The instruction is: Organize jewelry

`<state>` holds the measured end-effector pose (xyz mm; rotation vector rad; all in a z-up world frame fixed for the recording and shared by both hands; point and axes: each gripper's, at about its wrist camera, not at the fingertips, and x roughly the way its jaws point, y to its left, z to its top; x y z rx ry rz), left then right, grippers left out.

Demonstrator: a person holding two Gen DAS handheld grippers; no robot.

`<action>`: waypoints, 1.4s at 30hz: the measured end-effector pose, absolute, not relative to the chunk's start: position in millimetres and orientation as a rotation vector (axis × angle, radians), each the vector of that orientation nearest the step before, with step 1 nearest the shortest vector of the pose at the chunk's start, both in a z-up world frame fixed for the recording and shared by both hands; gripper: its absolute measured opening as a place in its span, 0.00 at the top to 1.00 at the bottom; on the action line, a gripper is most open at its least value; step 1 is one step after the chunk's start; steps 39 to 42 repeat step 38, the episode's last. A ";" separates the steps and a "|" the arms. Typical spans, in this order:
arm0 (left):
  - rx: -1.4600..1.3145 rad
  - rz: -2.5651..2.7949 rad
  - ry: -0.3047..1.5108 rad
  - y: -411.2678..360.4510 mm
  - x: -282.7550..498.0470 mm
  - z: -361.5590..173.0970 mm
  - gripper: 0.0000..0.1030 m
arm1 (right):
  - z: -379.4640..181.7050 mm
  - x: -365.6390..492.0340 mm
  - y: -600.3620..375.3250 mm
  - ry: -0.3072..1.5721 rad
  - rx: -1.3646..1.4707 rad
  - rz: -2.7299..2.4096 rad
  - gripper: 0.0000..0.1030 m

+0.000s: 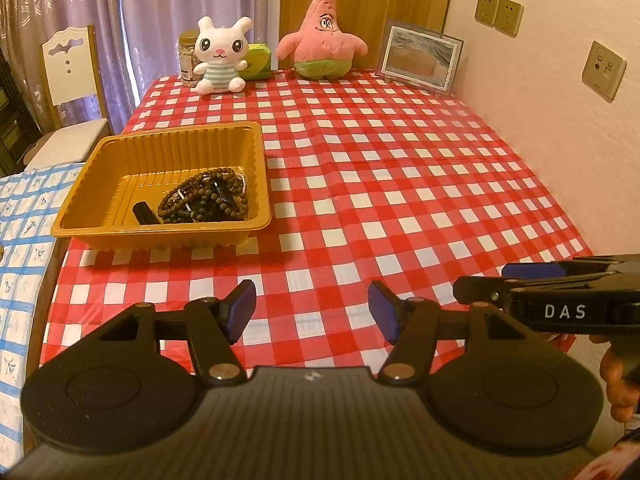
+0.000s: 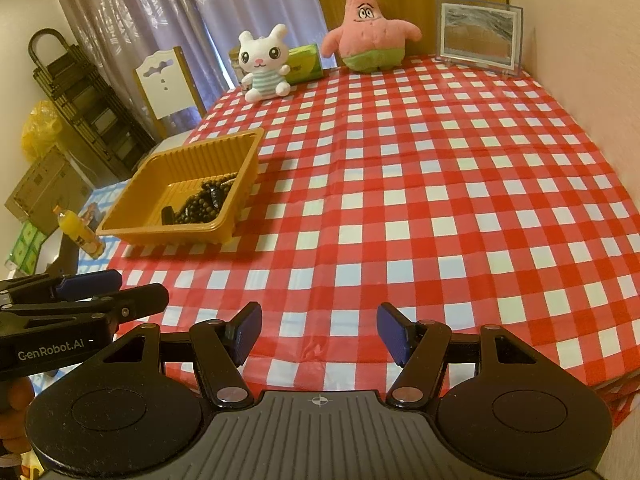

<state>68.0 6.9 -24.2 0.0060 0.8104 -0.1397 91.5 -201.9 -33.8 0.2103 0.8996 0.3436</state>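
A gold plastic tray [image 1: 100, 208] sits on the left side of the red-checked table and holds a heap of dark bead bracelets [image 1: 204, 200] and a small black item [image 1: 145, 213]. The tray [image 2: 132, 224] and beads [image 2: 204, 204] also show in the right wrist view. My left gripper [image 1: 312, 312] is open and empty, low over the table's near edge, right of the tray. My right gripper [image 2: 320, 334] is open and empty beside it, also near the front edge. Each gripper shows side-on in the other's view, the right gripper [image 1: 480, 284] and the left gripper [image 2: 140, 290].
A white bunny plush [image 1: 222, 56], a green box [image 1: 259, 62], a jar [image 1: 188, 56], a pink starfish plush [image 1: 322, 38] and a framed picture [image 1: 420, 58] stand along the far edge. A wall runs along the right. A chair [image 1: 74, 80] and a juice bottle [image 2: 80, 232] are at the left.
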 end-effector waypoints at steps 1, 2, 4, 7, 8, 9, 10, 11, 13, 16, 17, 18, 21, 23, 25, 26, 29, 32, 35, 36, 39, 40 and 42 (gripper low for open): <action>0.006 -0.140 0.811 7.0 68.0 -24.2 0.42 | -33.8 91.5 -201.9 0.900 0.210 0.343 0.38; 0.006 -0.140 0.811 7.0 68.0 -24.2 0.42 | -33.8 91.4 -201.8 0.900 0.210 0.343 0.38; 0.007 -0.141 0.810 5.8 68.3 -23.8 0.42 | -33.9 91.5 -202.1 0.900 0.211 0.344 0.38; 0.006 -0.140 0.810 6.1 68.1 -23.9 0.42 | -34.1 91.2 -201.4 0.900 0.210 0.344 0.38; 0.006 -0.139 0.810 6.1 68.1 -24.0 0.42 | -33.7 91.5 -201.9 0.900 0.210 0.344 0.38; 0.006 -0.140 0.810 6.2 68.0 -24.0 0.42 | -33.4 91.8 -202.3 0.900 0.209 0.344 0.38; 0.005 -0.140 0.810 5.4 68.1 -23.5 0.42 | -33.1 92.3 -202.7 0.900 0.209 0.345 0.38; 0.006 -0.139 0.810 5.3 68.2 -23.4 0.42 | -33.0 92.2 -202.7 0.900 0.209 0.345 0.38; 0.005 -0.140 0.810 5.3 68.3 -23.4 0.42 | -33.2 92.1 -202.4 0.900 0.209 0.344 0.38; 0.005 -0.140 0.810 5.8 68.0 -23.5 0.42 | -33.2 92.3 -202.5 0.899 0.209 0.345 0.38; 0.005 -0.140 0.810 5.4 68.2 -23.3 0.42 | -33.3 92.0 -202.0 0.899 0.208 0.344 0.38; 0.006 -0.140 0.809 5.9 67.9 -23.5 0.42 | -33.2 92.1 -202.1 0.899 0.208 0.344 0.38; 0.006 -0.140 0.809 6.2 67.7 -23.6 0.42 | -33.2 91.9 -201.7 0.899 0.209 0.344 0.38; 0.005 -0.140 0.809 5.9 68.0 -23.5 0.42 | -33.4 91.5 -201.0 0.898 0.209 0.344 0.38; 0.005 -0.140 0.809 6.5 67.5 -23.6 0.42 | -32.6 92.2 -201.9 0.898 0.207 0.345 0.38; 0.005 -0.140 0.809 6.4 67.6 -23.6 0.42 | -32.8 91.7 -201.3 0.898 0.208 0.345 0.38; 0.006 -0.139 0.809 6.6 67.4 -23.7 0.42 | -32.9 91.5 -201.0 0.898 0.207 0.345 0.38; 0.005 -0.141 0.809 6.9 67.3 -23.7 0.42 | -33.1 91.3 -200.6 0.898 0.207 0.345 0.38; 0.002 -0.141 0.804 7.7 67.6 -22.4 0.42 | -33.1 91.1 -200.3 0.898 0.207 0.344 0.38; 0.002 -0.140 0.803 8.6 67.9 -21.5 0.42 | -33.0 91.3 -200.5 0.898 0.206 0.344 0.38; 0.000 -0.136 0.805 10.0 69.1 -20.6 0.42 | -32.7 90.9 -200.1 0.897 0.206 0.344 0.38; 0.000 -0.136 0.805 10.0 69.1 -20.6 0.42 | -32.7 90.9 -200.1 0.897 0.206 0.344 0.38; 0.000 -0.136 0.805 10.0 69.1 -20.6 0.42 | -32.7 90.9 -200.1 0.897 0.206 0.344 0.38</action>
